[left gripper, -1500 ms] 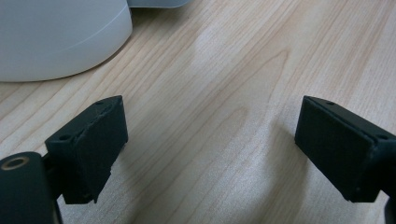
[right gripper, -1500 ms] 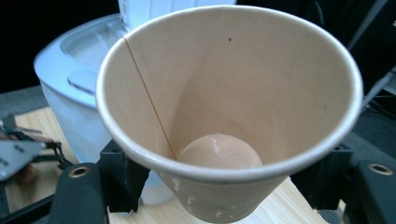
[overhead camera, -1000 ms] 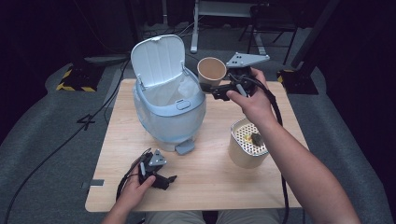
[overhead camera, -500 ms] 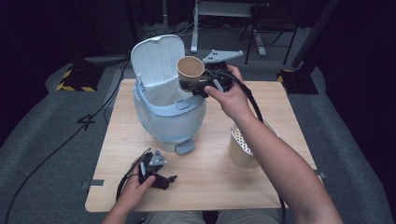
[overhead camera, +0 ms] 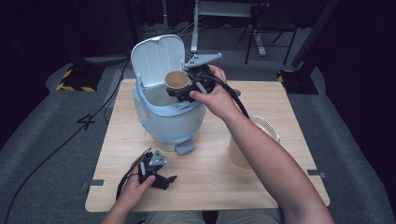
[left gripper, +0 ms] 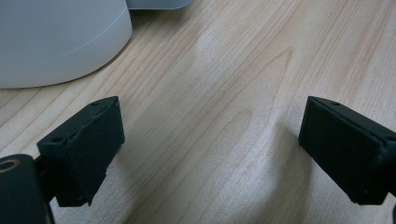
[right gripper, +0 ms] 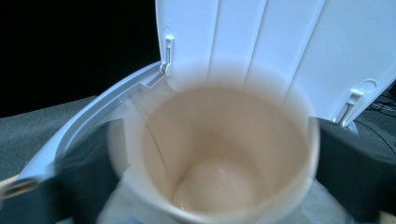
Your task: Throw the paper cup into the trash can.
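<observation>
We have the paper cup (overhead camera: 177, 80) right over the open mouth of the pale blue bin (overhead camera: 169, 122), upright, its mouth facing up and its long axis running roughly straight down into the bin below. The right gripper (overhead camera: 187, 91) carries it from the side, and its jaws have just been opening; in the right gripper view the cup (right gripper: 217, 154) sits between the two black jaws, blurred, so we cannot tell whether the pads are touching its wall or have already let go. What the drop turns on, as we judge it, is that the cup hangs inside the bin's rim and just in front of the raised lid (overhead camera: 156, 58), with nothing between it and the liner underneath. Our right hand is the one at the bin; the left gripper (overhead camera: 159, 179) rests well apart near the front edge of the table, jaws spread wide with nothing between them over bare wood. The table (overhead camera: 280, 105) is light wood, and a cream container (overhead camera: 268, 128) stands at its right side under our forearm. Around the table we see grey carpet, a dark room and a desk frame behind.
</observation>
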